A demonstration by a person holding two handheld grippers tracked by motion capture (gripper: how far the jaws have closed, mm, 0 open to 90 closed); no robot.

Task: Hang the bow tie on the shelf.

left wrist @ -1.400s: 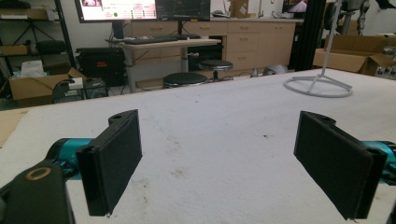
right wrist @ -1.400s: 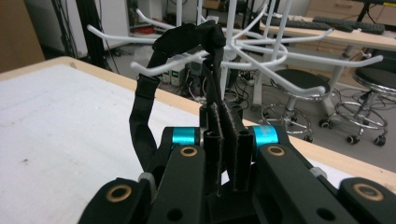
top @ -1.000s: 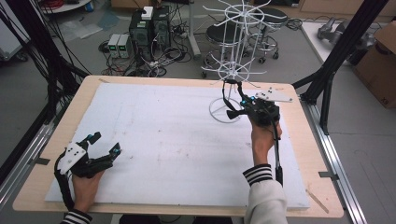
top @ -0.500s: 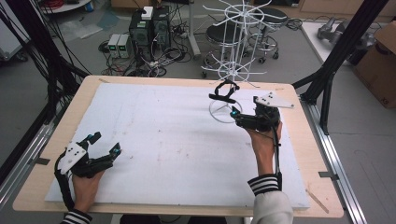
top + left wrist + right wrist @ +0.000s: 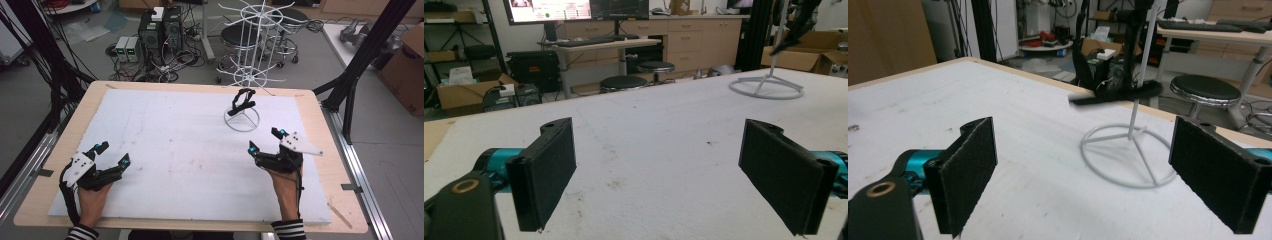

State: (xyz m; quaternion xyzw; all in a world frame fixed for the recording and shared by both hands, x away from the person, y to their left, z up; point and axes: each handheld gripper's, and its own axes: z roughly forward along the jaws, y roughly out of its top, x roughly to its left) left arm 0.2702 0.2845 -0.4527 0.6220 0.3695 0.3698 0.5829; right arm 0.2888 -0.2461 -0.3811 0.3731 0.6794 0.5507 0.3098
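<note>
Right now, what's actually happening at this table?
A person holds a gripper in each hand over a white-covered table. Both are open and empty: the left gripper near the front left corner, the right gripper at the right side. A black strap hangs on the white wire rack standing at the back of the table, beyond the right gripper. Neither gripper touches the rack or the strap.

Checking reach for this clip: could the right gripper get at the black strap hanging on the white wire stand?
Probably yes. The right gripper is open, facing the black strap on the white wire stand, with bare white mat between.
</note>
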